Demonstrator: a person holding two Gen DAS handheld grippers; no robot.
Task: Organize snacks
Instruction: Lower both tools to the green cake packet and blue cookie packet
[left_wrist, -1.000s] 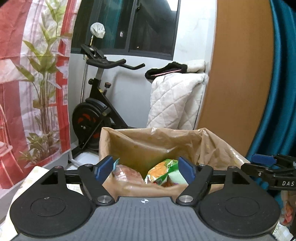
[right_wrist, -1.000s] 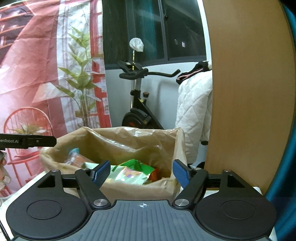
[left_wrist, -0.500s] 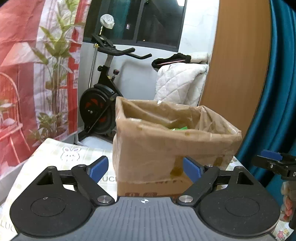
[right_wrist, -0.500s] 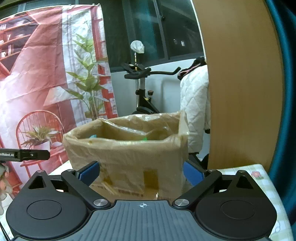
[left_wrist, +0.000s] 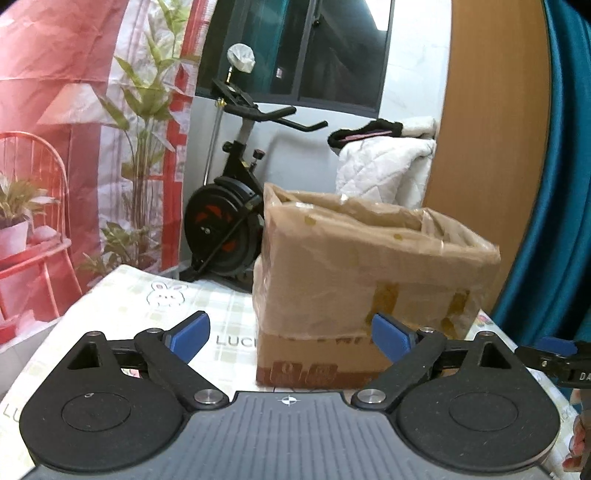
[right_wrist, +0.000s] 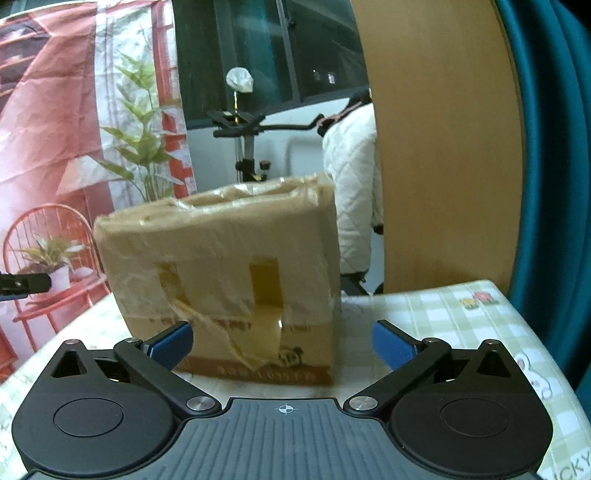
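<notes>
On the checked tablecloth (right_wrist: 443, 314), nearest, the left gripper (left_wrist: 291, 334) and right gripper (right_wrist: 282, 341) have just spread wide, nothing between their blue pads, likely freed for another snack. Just beyond stands the taped box (left_wrist: 369, 273), its open top placed within easy reach; contents hidden. An exercise bike (left_wrist: 236, 206) waits behind.
</notes>
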